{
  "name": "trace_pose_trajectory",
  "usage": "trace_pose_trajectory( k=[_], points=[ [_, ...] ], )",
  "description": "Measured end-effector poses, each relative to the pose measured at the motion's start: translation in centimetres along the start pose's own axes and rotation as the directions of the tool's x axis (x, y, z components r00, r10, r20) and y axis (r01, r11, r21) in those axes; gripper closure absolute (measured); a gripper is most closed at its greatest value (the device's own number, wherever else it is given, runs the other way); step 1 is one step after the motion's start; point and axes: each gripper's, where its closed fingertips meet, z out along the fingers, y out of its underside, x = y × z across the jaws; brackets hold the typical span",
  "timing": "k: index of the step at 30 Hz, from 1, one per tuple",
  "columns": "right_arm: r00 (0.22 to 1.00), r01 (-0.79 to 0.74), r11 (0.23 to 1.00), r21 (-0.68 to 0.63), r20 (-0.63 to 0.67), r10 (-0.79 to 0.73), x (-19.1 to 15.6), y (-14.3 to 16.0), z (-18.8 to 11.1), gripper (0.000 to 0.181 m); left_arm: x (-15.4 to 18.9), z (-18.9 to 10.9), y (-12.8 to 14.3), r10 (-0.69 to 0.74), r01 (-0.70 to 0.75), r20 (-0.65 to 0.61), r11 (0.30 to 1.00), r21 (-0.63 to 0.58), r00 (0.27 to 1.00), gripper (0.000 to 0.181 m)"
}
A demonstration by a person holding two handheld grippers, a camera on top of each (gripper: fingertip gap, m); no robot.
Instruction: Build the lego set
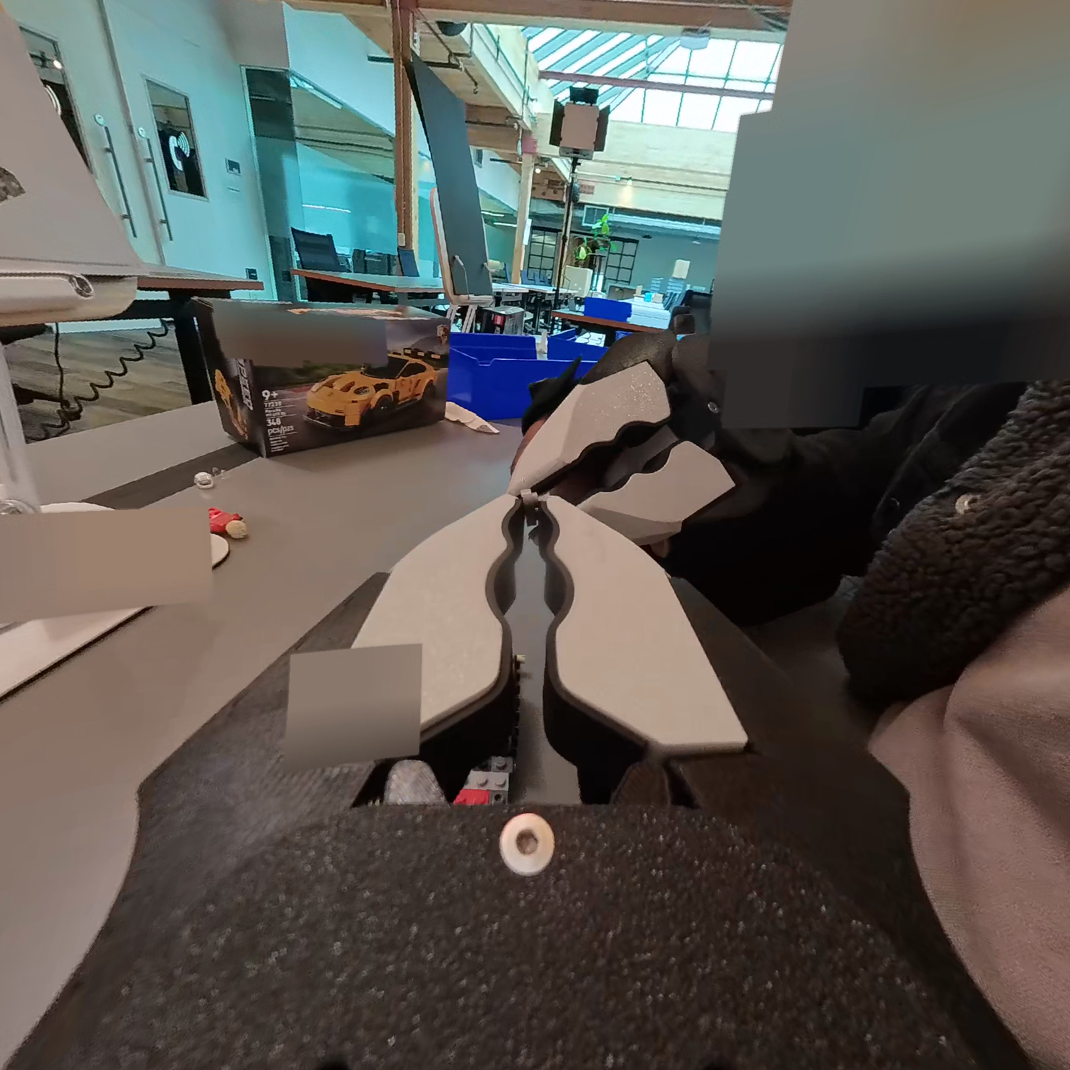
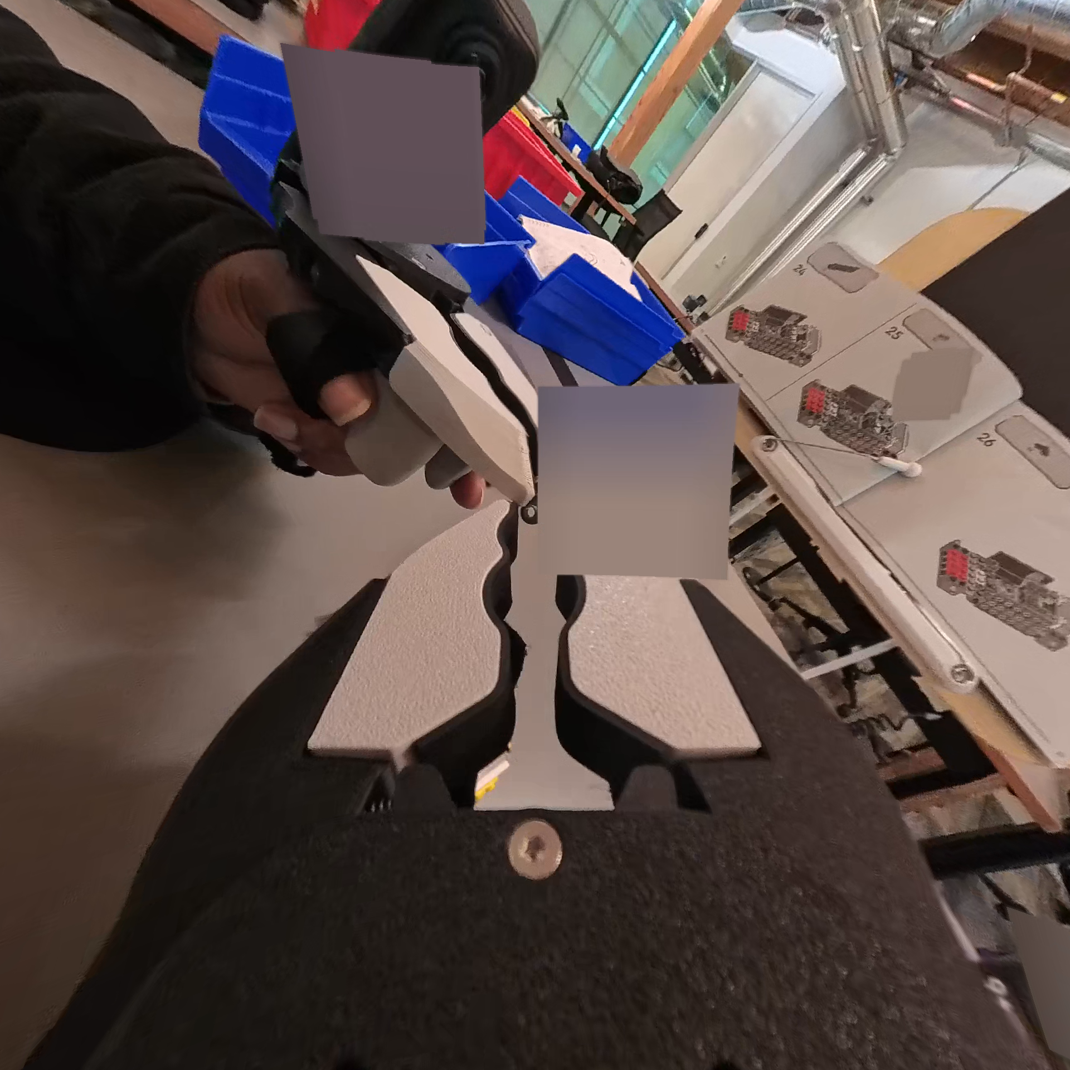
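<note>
Grey and smooth, the bench (image 1: 324,521) runs out toward an open workshop with glass partitions and timber posts behind it. Near its far edge stands the lego set box (image 1: 327,376), dark with a yellow car pictured on it, and blue bins (image 1: 492,370) sit just past it. Toward the left edge lie a small red piece (image 1: 223,519) and a clear round piece (image 1: 202,479), well apart from the box.

Both pairs of tongs meet tip to tip above the bench. The left tongs (image 1: 528,501) are drawn together at the tips on a tiny grey piece (image 1: 528,494), and the right tongs (image 1: 524,485) touch the same spot from the opposite side, their fingers nearly together; whether they grip the piece I cannot tell. A hand (image 2: 255,359) in a dark sleeve holds the left tongs.

Along the right edge, an open instruction booklet (image 2: 868,405) lies flat, showing numbered build steps, pinned under a white clamp bar (image 2: 857,561).
</note>
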Motion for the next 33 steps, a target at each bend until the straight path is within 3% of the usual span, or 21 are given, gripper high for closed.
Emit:
trace_pose_trajectory(
  k=[15, 22, 26, 33],
  points=[
    [0.999, 0.018, 1.000, -0.011, 0.035, -0.017, -0.6, 1.4, 0.4, 0.173, -0.6, 0.1, 1.4, 0.305, -0.289, 0.099, 0.946, -0.147, 0.947, 0.176],
    [0.997, -0.005, 1.000, -0.019, 0.074, 0.007, -1.0, 2.1, 0.6, 0.173, -0.8, 0.2, 2.0, 0.371, -0.349, 0.098, 0.918, -0.191, 0.923, 0.176],
    [0.993, 0.000, 0.998, -0.059, 0.114, 0.007, -1.1, 3.2, 0.7, 0.174, -1.6, 0.0, 2.6, 0.423, -0.389, 0.114, 0.891, -0.236, 0.899, 0.174],
    [0.954, 0.097, 0.977, -0.192, 0.296, -0.037, -0.5, 6.5, 0.4, 0.174, -3.8, -1.0, 2.9, 0.406, -0.352, 0.165, 0.893, -0.281, 0.899, 0.177]
  ],
)
